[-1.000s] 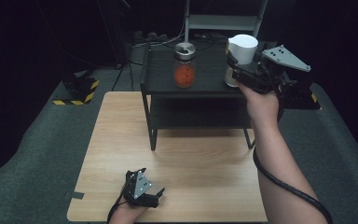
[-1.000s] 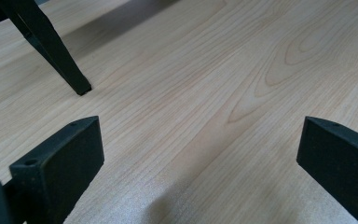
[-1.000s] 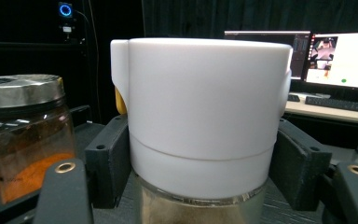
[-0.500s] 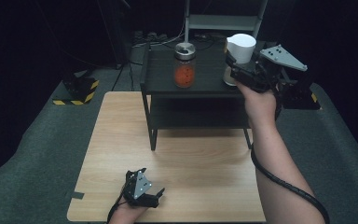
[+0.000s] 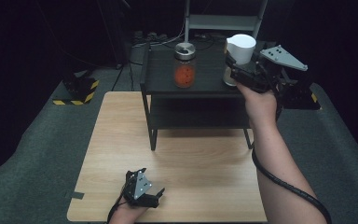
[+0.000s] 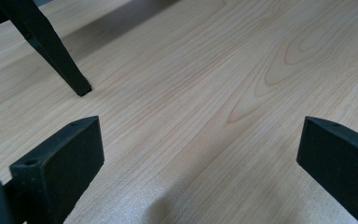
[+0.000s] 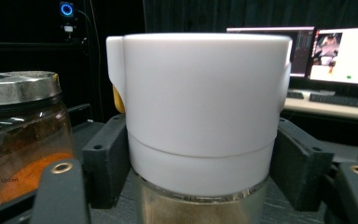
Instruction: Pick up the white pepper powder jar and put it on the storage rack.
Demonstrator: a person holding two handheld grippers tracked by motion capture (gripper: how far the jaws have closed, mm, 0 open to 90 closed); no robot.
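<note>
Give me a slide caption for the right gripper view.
Right gripper closed around a white-lidded jar, beside an orange-filled jar.

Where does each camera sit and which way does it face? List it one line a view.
High view: above the person's side, looking forward and down on the light wooden table; both forearms show.
Left gripper view: on the left gripper, jaws open over that table.
Right gripper view: on the right gripper, jaws around the white-capped glass jar; shares the orange-filled jar with the high view.
</note>
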